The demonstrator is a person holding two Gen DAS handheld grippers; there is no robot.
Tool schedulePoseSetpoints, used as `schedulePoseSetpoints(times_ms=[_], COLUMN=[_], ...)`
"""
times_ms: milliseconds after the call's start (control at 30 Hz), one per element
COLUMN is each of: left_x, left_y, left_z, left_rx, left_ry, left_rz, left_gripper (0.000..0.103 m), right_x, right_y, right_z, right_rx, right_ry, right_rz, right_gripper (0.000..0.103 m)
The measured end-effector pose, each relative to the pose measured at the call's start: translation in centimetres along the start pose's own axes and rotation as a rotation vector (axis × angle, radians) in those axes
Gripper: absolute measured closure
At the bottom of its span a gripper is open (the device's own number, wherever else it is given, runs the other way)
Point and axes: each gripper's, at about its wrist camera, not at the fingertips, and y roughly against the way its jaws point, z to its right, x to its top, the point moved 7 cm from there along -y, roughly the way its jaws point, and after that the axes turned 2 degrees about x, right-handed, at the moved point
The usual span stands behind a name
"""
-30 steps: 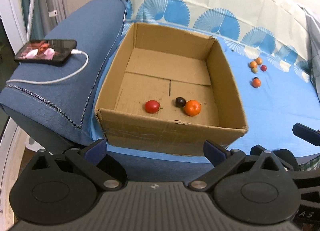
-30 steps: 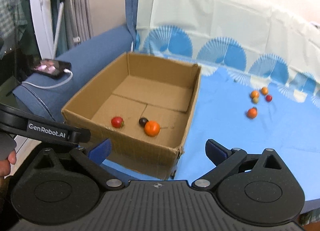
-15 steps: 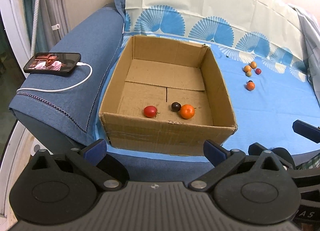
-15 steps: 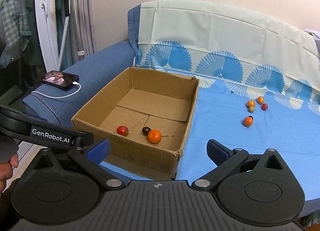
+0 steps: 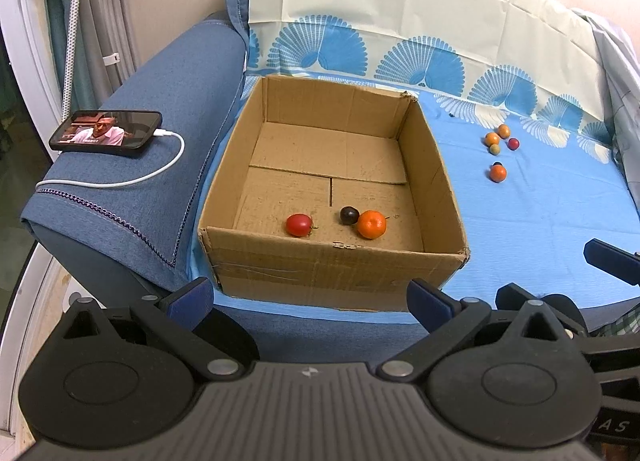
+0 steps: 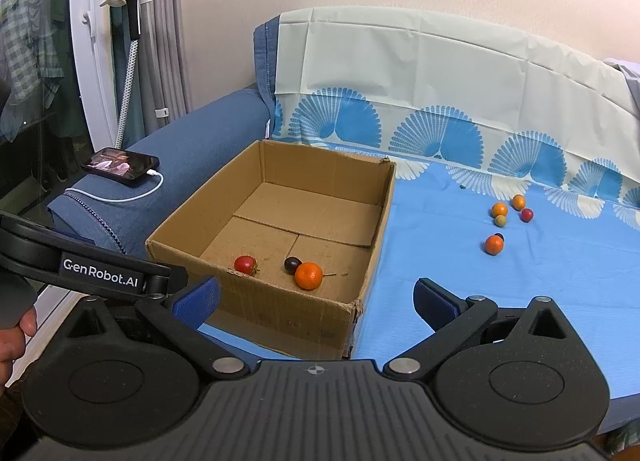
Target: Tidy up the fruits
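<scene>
Both of your hand-held grippers have pulled back and risen over the last second, so the cardboard box point(image 5: 332, 197) now sits farther off and more of the sofa shows around it. Your left hand-held gripper point(image 5: 310, 297) is spread wide with nothing between its blue pads, and the box's near wall lies just ahead of it. Your right hand-held gripper point(image 6: 316, 297) is equally wide apart and empty, with the box's near right corner ahead of it.

Inside the box, near the front wall, lie a red tomato point(image 5: 299, 224), a dark plum point(image 5: 349, 215) and an orange point(image 5: 371, 224); the plum touches the orange, the tomato is a little apart to the left. The loose fruits point(image 5: 498, 149) lie well apart from both hand-held grippers, out to the right on the blue cover point(image 5: 540, 221): four in a tight cluster, and one more orange nearer you with a small dark fruit behind it.

Everything rests on a blue sofa. On its armrest point(image 5: 160, 109) a phone point(image 5: 106, 133) lies with its screen lit and a white cable point(image 5: 132, 177) plugged in. A pale sheet with blue fan prints point(image 6: 440, 101) drapes the backrest, and curtains point(image 6: 160, 29) hang at the left.
</scene>
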Motion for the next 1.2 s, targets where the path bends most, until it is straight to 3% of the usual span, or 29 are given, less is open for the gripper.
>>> schedulePoseSetpoints(times_ms=[667, 1200], left_x=[0.2, 2.0], left_y=[-0.6, -1.9], left_z=[0.2, 2.2], left_rx=[0.011, 0.013], left_ry=[-0.003, -0.031], left_rz=[-0.029, -0.048], left_gripper=[0.000, 0.000], right_x=[-0.1, -0.6], right_y=[-0.5, -1.6], right_z=[0.6, 4.8], right_rx=[0.011, -0.027], right_ry=[-0.020, -0.123], right_rz=[-0.012, -0.023], right_gripper=[0.001, 0.001])
